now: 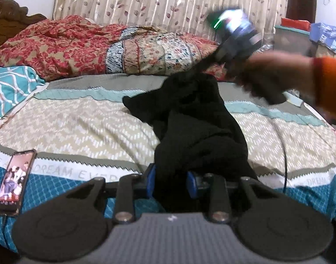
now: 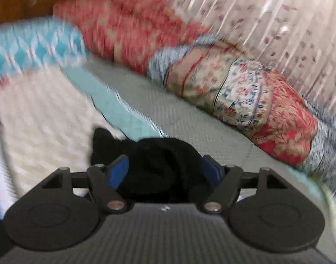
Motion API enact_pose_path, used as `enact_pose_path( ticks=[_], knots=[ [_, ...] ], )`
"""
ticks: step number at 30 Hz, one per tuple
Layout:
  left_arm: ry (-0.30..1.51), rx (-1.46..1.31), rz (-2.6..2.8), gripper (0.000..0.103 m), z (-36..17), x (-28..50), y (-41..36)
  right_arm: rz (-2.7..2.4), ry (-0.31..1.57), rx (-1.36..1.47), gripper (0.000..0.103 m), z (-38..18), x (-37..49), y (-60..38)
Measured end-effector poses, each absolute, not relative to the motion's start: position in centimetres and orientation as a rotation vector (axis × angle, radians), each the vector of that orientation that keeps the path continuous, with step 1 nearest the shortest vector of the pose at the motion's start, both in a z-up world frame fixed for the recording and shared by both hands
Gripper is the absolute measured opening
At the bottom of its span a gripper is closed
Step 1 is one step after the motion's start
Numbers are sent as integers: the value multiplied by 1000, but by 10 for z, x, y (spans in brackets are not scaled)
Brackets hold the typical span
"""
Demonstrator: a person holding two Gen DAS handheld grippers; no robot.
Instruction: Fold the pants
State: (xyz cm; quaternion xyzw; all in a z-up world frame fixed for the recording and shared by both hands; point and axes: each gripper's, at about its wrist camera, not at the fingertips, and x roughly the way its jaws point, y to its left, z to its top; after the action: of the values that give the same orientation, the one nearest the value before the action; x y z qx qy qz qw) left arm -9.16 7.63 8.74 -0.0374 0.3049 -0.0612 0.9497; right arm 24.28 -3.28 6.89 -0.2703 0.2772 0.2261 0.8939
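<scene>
Currently the black pants [image 1: 190, 118] lie bunched in a long, rumpled ridge across the middle of the bed [image 1: 80, 118], running from the near edge toward the pillows. The fabric is dark, heavily creased and unfolded, with one loose corner pointing toward the left.

The left gripper [image 1: 171, 181] sits low at the near end of the pants, pointing down toward the bed. Its blue pads [image 1: 151, 181] are drawn in on a gathered fold of the black cloth, grasping it.

The right gripper [image 2: 165, 169] is at the far end of the pants. In its own view, its jaws stand spread, with a mound of black cloth between them. The blue pads [image 2: 118, 171] flank the cloth without visibly pinching it; this gripper is released. In the left wrist view, the person's hand [image 1: 275, 72], in an orange sleeve [image 1: 330, 83], carries that gripper, blurred, above the far end.

A phone [image 1: 13, 182] lies face up near the left front edge of the bed. A red floral blanket [image 1: 58, 41] and patterned pillows [image 1: 159, 52] border the far side, before a curtain [image 1: 157, 0]. Open bedspread lies on both sides of the pants.
</scene>
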Motion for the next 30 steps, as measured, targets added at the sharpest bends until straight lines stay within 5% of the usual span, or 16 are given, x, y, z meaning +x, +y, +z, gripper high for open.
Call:
enact_pose_path(
  ticks=[2,5,6,12,16,17,20,25,30],
  knots=[
    [589,-61,-93,27,95,-88,80,387,646,-618,13,50,268,-33],
    [490,8,-25,16,120,-63,88,303,562,-420,12,89,283,-77],
    [454,45,9,3,130,-48,90,258,534,-335,12,111,290,-99],
    [146,13,234,2,265,61,121,21,326,138,12,262,291,-269],
    [115,-176,149,5,307,59,141,-59,178,348,12,304,234,-369],
    [113,-166,144,10,302,52,136,-70,168,360,12,301,219,-386],
    [201,-62,122,59,258,43,108,-76,210,372,12,274,171,-425],
    [472,112,-56,67,169,52,42,-154,327,471,12,188,84,-456],
    [453,413,-157,84,118,55,-28,-278,427,654,12,119,5,-478]
  ],
)
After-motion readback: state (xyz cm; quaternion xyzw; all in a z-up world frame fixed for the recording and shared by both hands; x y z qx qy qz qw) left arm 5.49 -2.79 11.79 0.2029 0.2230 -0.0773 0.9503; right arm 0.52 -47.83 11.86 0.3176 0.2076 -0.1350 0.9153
